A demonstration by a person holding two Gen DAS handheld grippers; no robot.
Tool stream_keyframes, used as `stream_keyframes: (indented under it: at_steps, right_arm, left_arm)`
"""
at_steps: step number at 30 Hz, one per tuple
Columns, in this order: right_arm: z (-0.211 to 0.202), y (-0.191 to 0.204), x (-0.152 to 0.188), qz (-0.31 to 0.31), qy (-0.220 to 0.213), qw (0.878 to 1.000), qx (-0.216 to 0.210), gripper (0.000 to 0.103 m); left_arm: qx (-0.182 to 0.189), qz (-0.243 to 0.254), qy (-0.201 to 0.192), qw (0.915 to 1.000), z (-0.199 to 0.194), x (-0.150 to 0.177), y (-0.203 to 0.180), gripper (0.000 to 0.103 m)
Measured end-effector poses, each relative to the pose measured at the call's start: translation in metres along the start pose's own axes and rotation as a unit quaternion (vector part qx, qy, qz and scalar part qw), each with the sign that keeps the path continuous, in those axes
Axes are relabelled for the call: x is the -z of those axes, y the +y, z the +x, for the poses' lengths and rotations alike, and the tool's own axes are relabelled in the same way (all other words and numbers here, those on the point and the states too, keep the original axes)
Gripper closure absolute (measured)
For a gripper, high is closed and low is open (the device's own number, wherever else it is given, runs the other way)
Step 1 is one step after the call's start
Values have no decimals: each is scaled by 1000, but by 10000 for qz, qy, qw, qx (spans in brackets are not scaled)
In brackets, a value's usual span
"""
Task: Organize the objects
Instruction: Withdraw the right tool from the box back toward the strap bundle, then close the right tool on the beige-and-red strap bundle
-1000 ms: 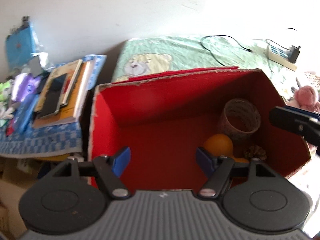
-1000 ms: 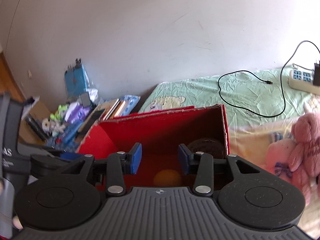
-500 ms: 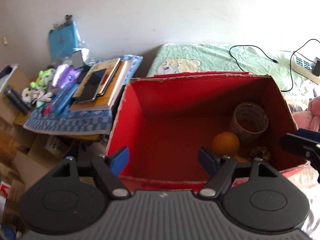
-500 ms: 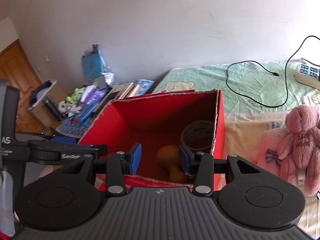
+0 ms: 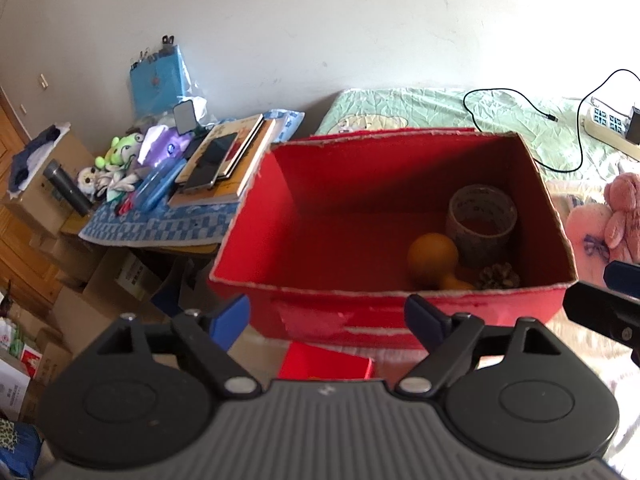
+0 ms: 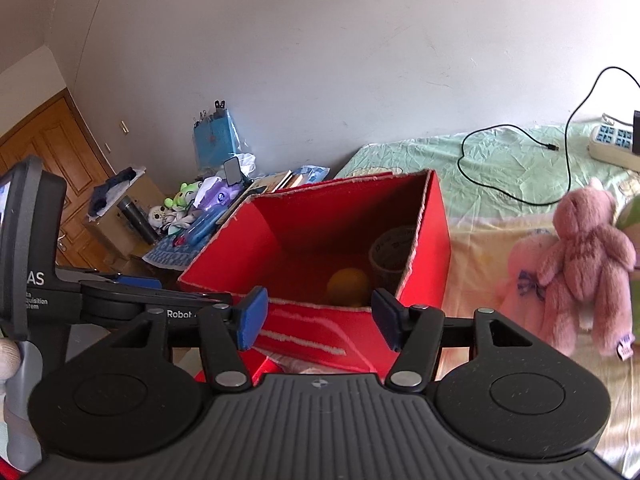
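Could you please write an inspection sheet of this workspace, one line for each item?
Surface: bed with green sheet; the red box stands on it.
Job's things: tape roll, orange ball and pine cone lie in the box's right end; pink teddy bear lies outside, on the bed.
Clutter: books, phone, plush toys and a pencil case on a side table with blue checked cloth.
Grippers: left gripper and right gripper both opening, nothing between the jaws.
Cables: black cable and power strip on the bed.
Surroundings: white wall, cardboard boxes, wooden door.
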State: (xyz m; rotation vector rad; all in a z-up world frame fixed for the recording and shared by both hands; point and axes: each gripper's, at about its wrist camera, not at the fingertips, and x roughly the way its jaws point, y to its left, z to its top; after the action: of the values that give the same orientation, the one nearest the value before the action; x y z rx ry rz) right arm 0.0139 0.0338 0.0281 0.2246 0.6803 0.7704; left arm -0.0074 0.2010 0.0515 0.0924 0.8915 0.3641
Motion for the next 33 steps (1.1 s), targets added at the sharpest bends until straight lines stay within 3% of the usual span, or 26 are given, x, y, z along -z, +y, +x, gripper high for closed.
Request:
stream_keyframes:
  at_steps: [9, 19, 26, 33]
  right_arm:
    - [-10, -13, 22, 288, 187, 9994, -108, 40]
    - [5, -40, 57, 1152, 882, 9890, -279, 40]
    - [24, -60, 79, 1968, 1388, 9695, -458, 43]
    - [42, -60, 92, 2138, 1608, 9617, -587, 47]
  left_arm:
    - [-83, 122, 134, 9998, -5, 19, -20, 12]
    - [54, 247, 501, 9984, 13, 53, -30, 12]
    - [545, 152, 648, 9963, 26, 86, -18, 17]
    - [1082, 308, 519, 9923, 34, 111, -25, 24]
